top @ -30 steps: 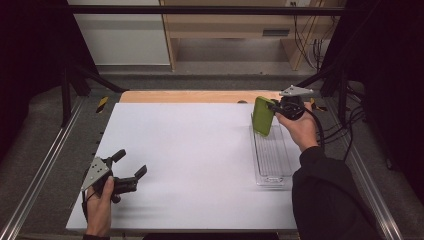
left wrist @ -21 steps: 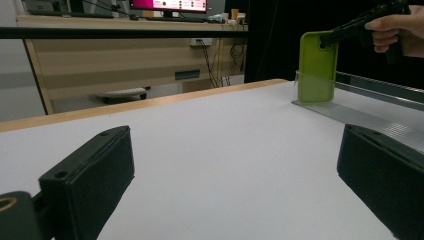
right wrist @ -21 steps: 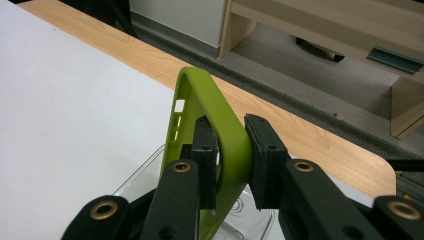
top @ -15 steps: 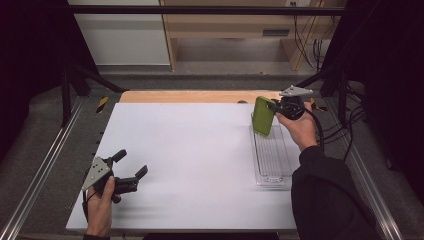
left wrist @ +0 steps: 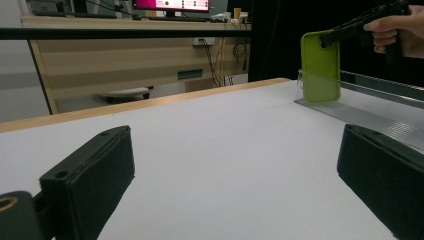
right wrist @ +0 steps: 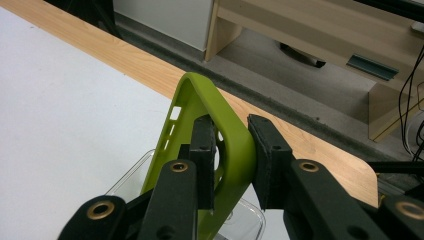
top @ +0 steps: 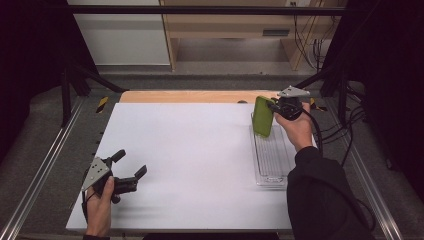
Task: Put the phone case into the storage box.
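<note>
While clamped on the top edge of the green phone case (right wrist: 220,145), right gripper (right wrist: 232,145) up at the far right of the table (top: 190,150), one pad inside the shell, the other against its back. Jaws nearly as closed as they get, though they've just eased open a touch, case still between them. Case held upright, a bit tilted, lower end down in the far end of the clear plastic tray (top: 272,160). Tray running near-to-far along the right edge of the white tabletop. Way over at the near left, left gripper (top: 131,165) resting low over the table, jaws spread wide, nothing between them. Wooden strip (top: 190,96) along the far edge of the table.
</note>
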{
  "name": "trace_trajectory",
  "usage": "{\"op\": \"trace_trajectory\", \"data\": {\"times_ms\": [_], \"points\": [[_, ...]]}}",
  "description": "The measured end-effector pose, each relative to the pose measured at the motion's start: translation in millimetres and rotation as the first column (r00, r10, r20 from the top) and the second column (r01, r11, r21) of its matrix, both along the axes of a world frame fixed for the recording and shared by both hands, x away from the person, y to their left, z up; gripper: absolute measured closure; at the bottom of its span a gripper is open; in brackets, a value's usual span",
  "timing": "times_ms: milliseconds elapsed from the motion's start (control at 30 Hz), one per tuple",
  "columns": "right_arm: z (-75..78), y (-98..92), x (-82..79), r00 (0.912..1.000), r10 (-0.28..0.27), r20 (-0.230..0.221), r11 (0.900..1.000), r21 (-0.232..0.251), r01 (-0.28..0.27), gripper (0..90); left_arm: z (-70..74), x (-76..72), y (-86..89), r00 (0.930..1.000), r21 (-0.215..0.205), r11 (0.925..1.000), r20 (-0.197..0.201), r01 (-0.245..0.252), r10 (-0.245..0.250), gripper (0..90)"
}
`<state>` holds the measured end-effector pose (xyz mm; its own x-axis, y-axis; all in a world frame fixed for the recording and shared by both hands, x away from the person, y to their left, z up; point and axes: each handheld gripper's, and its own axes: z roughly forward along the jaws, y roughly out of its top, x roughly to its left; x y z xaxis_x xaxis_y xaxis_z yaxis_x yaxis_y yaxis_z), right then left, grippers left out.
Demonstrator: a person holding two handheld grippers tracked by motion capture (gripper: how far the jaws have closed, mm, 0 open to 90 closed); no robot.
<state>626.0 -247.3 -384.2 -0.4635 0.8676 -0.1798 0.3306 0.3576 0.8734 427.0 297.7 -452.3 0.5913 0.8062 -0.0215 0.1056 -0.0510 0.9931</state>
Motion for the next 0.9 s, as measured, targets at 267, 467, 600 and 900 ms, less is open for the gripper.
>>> {"op": "trace_trajectory", "data": {"times_ms": [267,467,600,900], "points": [[-1.4,2.5,2.0,0.9998,-0.02,0.003,1.0,0.008,0.02,72.5,-0.2,0.7,1.0,1.0,0.001,1.0,-0.001,-0.006,0.006,1.4],[-2.3,4.1,3.8,0.9996,-0.027,0.004,1.0,0.009,0.027,71.8,0.0,0.4,1.2,1.0,-0.001,1.0,0.001,-0.006,0.006,1.5],[-3.1,5.8,4.9,0.9995,-0.032,0.004,0.999,0.01,0.032,71.6,-0.1,0.4,1.8,1.0,-0.003,1.0,0.0,-0.009,0.009,1.5],[-3.1,7.7,6.4,0.9992,-0.039,0.004,0.999,0.014,0.039,71.5,0.2,0.0,2.1,0.9999,-0.004,0.9999,0.001,-0.011,0.011,1.5]]}}
